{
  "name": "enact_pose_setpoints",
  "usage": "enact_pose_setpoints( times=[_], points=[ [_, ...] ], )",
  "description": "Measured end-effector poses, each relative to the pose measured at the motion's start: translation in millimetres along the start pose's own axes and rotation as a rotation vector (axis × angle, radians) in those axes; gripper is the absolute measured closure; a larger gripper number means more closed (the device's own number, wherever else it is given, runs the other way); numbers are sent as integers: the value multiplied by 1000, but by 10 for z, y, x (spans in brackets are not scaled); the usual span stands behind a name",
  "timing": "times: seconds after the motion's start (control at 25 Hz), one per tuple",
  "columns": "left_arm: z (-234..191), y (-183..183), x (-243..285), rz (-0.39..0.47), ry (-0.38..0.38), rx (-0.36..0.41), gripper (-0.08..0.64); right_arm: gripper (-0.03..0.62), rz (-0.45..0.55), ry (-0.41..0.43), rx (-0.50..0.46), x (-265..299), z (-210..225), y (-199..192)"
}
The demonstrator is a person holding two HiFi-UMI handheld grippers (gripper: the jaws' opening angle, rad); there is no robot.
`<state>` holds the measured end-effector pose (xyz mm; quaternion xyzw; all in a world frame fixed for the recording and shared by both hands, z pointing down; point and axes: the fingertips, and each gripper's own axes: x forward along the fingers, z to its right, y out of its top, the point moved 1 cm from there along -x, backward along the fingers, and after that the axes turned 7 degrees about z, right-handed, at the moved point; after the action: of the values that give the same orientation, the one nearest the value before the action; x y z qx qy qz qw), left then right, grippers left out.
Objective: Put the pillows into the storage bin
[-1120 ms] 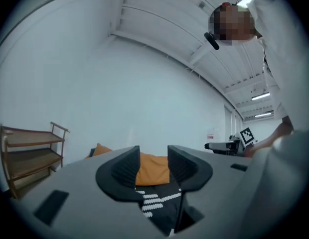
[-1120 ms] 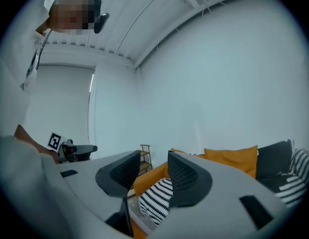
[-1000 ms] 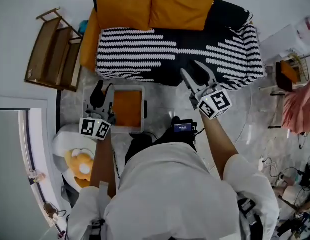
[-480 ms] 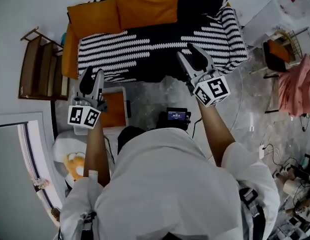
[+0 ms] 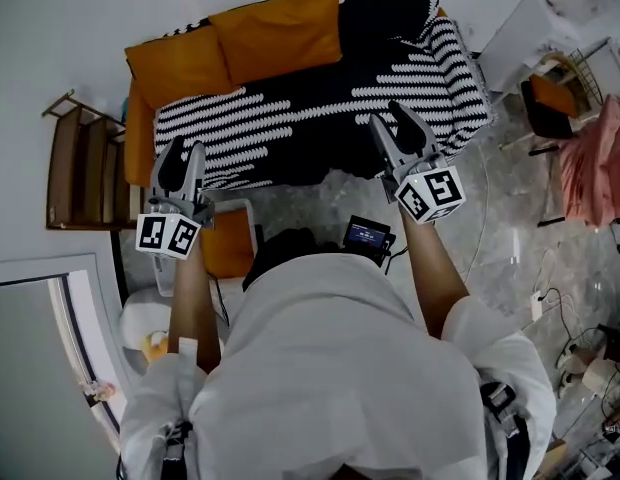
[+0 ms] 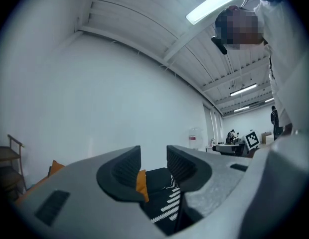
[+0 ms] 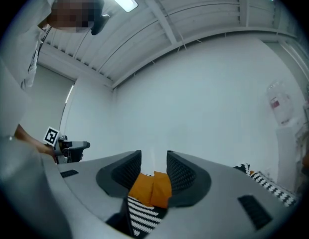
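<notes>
Two orange pillows lean on the backrest of the striped black-and-white sofa: one at the left, one beside it. The storage bin stands on the floor before the sofa's left end, with an orange pillow in it, partly hidden by my left arm. My left gripper hovers at the sofa's front left edge, open and empty, its jaws just closing slightly. My right gripper is over the sofa's right part, also open, empty and closing slightly. The right gripper view shows both pillows far beyond the jaws.
A wooden shelf stands left of the sofa. A white and yellow plush lies on the floor by the bin. At the right are a white cabinet, a pink cloth and cables on the marble floor.
Both grippers moved forward from above the floor to the sofa. The left one left the bin and now sits at the sofa's front edge. Both stay empty.
</notes>
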<state>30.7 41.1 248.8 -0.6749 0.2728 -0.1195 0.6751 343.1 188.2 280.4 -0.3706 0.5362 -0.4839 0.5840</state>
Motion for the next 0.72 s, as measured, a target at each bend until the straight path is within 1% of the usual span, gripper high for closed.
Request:
enact_pose_setpoints(
  times=[0.12,0.28,0.44,0.56,0.72],
  points=[
    [-51,-166,144,-13,-4,-45,403,416,-4,-21,-10,13,122,-40],
    [-235,-401,321,-37,-12,-58,405,414,-32,-28,-15,217,227,-203],
    [-540,-628,630,-53,16,-77,403,414,-65,-33,-11,573,427,-359],
    [-814,-806,906,-83,21,-83,400,414,-79,-38,2,902,555,-465],
    [-1248,-939,1276,-114,23,-99,394,414,-117,-32,19,1399,635,-702]
  ],
)
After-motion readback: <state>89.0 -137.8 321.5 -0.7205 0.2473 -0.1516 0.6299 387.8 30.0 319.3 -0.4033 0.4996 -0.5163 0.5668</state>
